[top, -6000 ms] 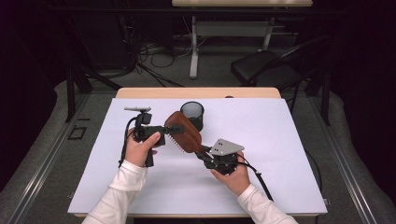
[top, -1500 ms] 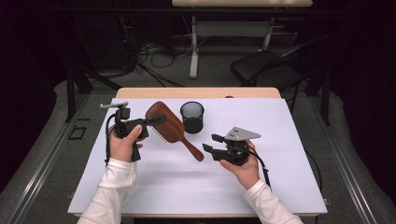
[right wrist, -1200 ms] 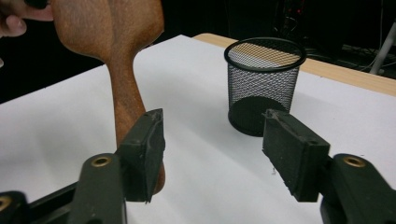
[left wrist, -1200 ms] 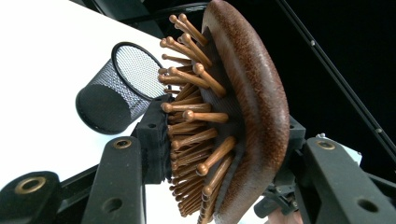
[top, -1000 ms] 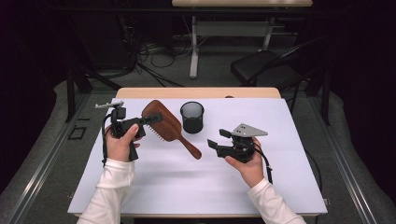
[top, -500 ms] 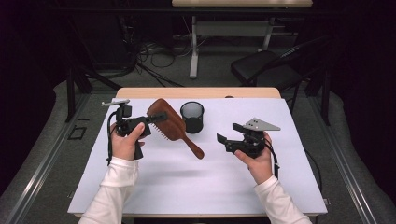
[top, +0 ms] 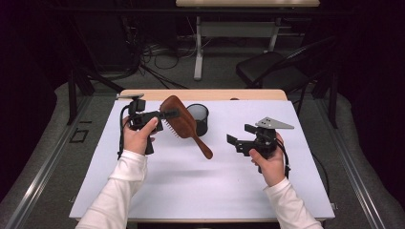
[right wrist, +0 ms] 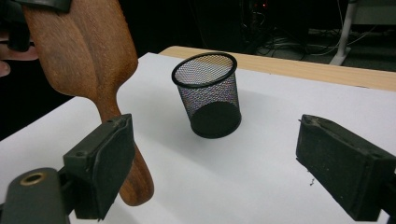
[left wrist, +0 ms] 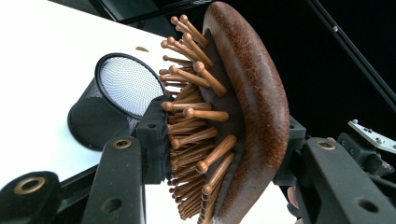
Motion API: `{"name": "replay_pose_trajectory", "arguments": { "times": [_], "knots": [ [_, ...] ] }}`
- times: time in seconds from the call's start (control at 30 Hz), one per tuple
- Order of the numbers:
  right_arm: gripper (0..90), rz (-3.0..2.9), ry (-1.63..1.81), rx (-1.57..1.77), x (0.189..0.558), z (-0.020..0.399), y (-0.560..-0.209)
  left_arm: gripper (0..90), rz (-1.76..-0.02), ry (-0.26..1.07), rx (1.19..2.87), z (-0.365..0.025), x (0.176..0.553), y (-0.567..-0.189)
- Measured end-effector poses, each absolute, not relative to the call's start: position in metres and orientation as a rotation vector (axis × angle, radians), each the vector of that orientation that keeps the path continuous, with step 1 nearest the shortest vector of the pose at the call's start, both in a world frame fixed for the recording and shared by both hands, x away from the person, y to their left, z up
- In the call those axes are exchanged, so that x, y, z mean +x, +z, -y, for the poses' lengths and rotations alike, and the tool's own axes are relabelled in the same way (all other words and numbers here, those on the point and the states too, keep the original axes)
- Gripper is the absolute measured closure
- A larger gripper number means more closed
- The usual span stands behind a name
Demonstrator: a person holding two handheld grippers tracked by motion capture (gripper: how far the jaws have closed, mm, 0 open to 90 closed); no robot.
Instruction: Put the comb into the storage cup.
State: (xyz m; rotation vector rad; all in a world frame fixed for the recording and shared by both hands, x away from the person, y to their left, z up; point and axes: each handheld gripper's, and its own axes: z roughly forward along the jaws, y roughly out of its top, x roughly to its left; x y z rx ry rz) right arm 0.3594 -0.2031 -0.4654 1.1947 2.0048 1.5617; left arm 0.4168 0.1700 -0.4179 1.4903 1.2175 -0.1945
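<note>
- Dark surroundings close in around a white-topped table (top: 191, 191) with a pale wooden back edge; a black chair (top: 272, 71) and the legs of a light desk (top: 198, 52) stand on the grey floor beyond it, among loose cables.
- At the left of the high view, the left gripper (top: 165, 114) is clamped on the head of a brown wooden paddle hairbrush (top: 184, 124) with wooden ball-tipped bristles, and holds it clear above the tabletop.
- From the left gripper view, one black pad presses into the bristle side and the other against the smooth rounded back of the hairbrush (left wrist: 252, 107), so the head sits crosswise between the jaws.
- The brush's handle slopes down and away from the left gripper toward the middle of the table, its end pointing roughly at the right gripper (top: 234, 142).
- A black wire-mesh pen cup (top: 198, 119) stands upright on the table just behind the brush, near the back edge; the brush head partly overlaps it in the high view.
- The right gripper is held above the table at the right, well apart from the brush, with its grey three-cornered plate on top.
- Its jaws have just been opening and stand wide apart with nothing between them; in the right gripper view the pen cup (right wrist: 208, 93) and the brush handle (right wrist: 126, 154) lie beyond its pads (right wrist: 100, 168).
- White sleeves cover both forearms.
</note>
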Motion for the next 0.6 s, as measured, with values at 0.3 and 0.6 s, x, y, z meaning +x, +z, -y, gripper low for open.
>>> {"name": "replay_pose_trajectory", "arguments": {
  "times": [0.3,0.6],
  "knots": [
    [11.3,-1.984,1.599,1.203,0.358,0.208,-0.462,51.3,-1.22,-0.2,1.49,-0.165,0.425,-0.412],
    [8.0,-1.98,1.635,1.204,0.357,0.21,-0.46,51.3,-1.234,-0.184,1.494,-0.164,0.432,-0.406]
  ]
}}
